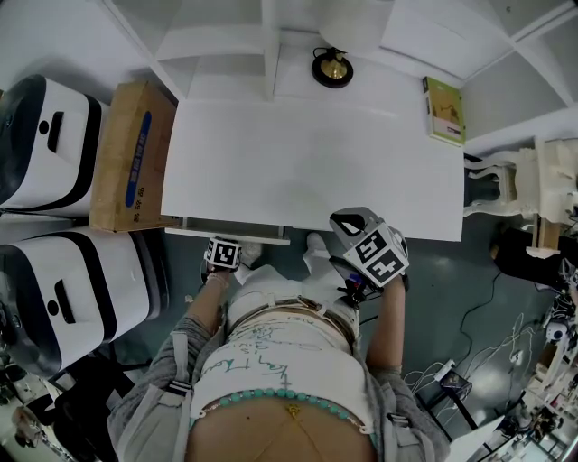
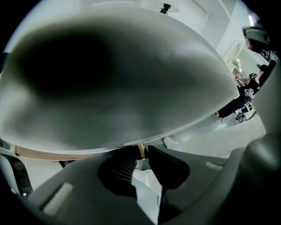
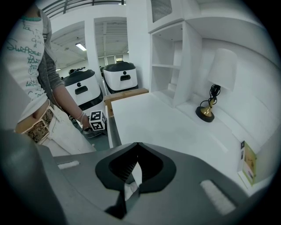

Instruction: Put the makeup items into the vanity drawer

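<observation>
Left gripper view, mostly blocked by the blurred white table [image 2: 123, 79], shows left gripper [image 2: 141, 153] jaws pinching a small brass knob [image 2: 142, 149]; right gripper [image 3: 138, 145] jaws meet, empty.

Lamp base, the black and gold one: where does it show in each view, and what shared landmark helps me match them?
Head view: the lamp base is at top centre, at the back of the white tabletop.
Left gripper view: small and dark at the top edge, right of centre.
Right gripper view: right of centre, under its white shade.
Shared landmark: the white tabletop it stands on.
</observation>
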The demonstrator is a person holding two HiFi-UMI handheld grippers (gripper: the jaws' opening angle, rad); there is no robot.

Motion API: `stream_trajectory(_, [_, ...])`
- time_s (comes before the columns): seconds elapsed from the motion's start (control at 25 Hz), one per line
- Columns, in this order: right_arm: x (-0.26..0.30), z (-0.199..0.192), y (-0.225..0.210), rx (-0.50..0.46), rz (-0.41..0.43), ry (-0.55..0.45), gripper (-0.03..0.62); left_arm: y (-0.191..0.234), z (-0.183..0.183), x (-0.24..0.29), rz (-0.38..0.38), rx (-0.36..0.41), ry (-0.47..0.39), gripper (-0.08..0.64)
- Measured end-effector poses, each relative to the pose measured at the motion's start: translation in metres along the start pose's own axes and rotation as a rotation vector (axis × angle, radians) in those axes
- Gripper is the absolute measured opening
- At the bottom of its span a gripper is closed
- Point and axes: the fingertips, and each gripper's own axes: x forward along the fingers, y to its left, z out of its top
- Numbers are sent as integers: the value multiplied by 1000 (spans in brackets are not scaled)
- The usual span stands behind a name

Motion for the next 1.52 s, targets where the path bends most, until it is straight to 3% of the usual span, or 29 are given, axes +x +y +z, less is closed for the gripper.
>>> stream_trajectory(1.52, [-2, -22, -9, 48, -16, 51, 29, 11, 40, 9, 8, 18, -19, 92])
